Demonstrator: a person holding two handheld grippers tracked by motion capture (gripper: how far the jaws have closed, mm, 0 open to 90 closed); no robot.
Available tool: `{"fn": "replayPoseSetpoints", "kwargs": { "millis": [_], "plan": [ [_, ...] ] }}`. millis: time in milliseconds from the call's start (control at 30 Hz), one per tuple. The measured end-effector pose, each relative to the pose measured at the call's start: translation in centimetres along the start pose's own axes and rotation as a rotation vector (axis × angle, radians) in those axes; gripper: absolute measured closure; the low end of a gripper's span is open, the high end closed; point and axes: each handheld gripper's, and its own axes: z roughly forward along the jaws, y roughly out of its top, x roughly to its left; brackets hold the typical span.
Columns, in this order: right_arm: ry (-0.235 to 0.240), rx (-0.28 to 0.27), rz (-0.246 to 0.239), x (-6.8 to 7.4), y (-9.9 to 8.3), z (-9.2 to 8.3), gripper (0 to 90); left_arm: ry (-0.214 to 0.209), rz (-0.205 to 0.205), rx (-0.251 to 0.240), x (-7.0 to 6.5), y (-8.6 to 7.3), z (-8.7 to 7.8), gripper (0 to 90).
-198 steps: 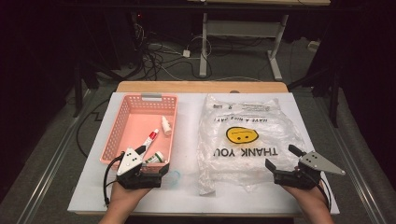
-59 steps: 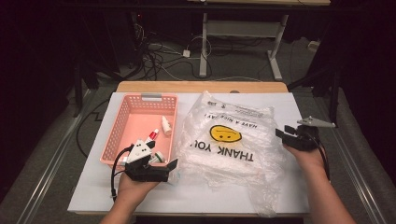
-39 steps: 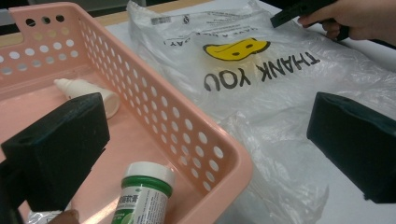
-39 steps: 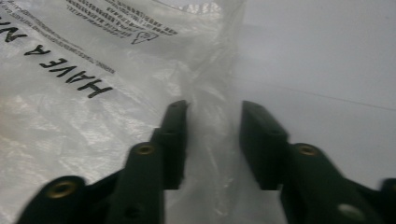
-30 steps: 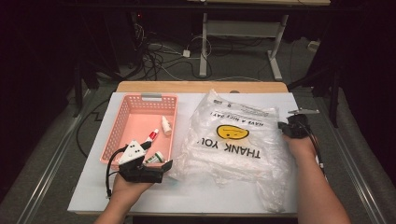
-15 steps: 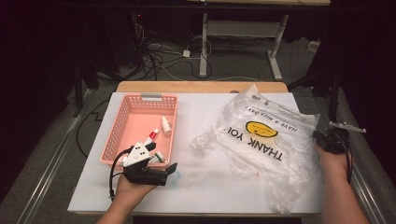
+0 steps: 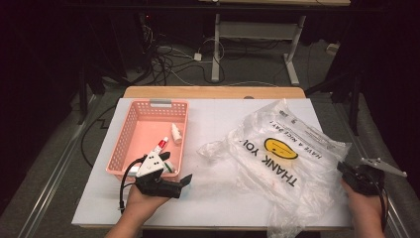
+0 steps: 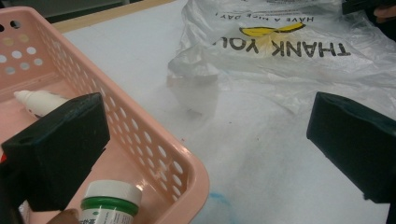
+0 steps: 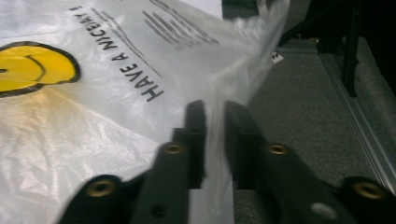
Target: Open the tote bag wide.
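A clear plastic bag (image 7: 282, 158) with a yellow smiley and "THANK YOU" print lies spread over the right half of the white table. My right gripper (image 7: 346, 172) is at the table's right edge, shut on the bag's edge; thin film (image 9: 215, 122) is pinched between its jaws. My left gripper (image 7: 182, 182) rests open near the front left, beside the pink basket (image 7: 130, 133). Its jaws are wide apart, one over the basket's corner (image 8: 187, 172). The bag (image 8: 289, 51) lies ahead of it, untouched.
The basket holds a small white dropper bottle (image 7: 176, 133), a red-tipped tube (image 7: 160, 146) and a green-capped white bottle (image 8: 109, 203). The right gripper hangs past the table's right edge over grey floor (image 9: 299, 93). Cables and a desk frame (image 7: 252, 29) stand behind the table.
My right gripper has pulled the bag to the right across the table, from the middle out to the right edge. The left gripper has stayed by the basket.
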Motion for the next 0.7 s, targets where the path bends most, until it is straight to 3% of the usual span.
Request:
{"fn": "replayPoseSetpoints", "kwargs": {
  "millis": [133,233,333,500,700],
  "plan": [
    [0.08,-0.038,-0.027,0.1,0.0,-2.3,63.1,-0.007,0.008,0.01,-0.2,0.0,0.3,0.0],
    [0.128,-0.08,-0.052,0.7,0.3,-4.1,59.7,-0.007,0.003,0.003,-0.3,-0.1,0.2,0.0],
    [0.183,-0.097,-0.09,2.1,0.3,-5.2,59.2,-0.003,0.001,-0.002,-0.2,-0.1,0.2,0.0],
    [0.301,-0.093,-0.179,6.3,-0.1,-5.4,59.1,0.003,0.0,-0.006,-0.2,-0.1,0.0,0.0],
    [0.451,-0.023,-0.309,12.5,-1.1,-3.9,58.1,0.006,0.001,-0.003,-0.2,-0.2,0.1,0.0]
  ]
}}
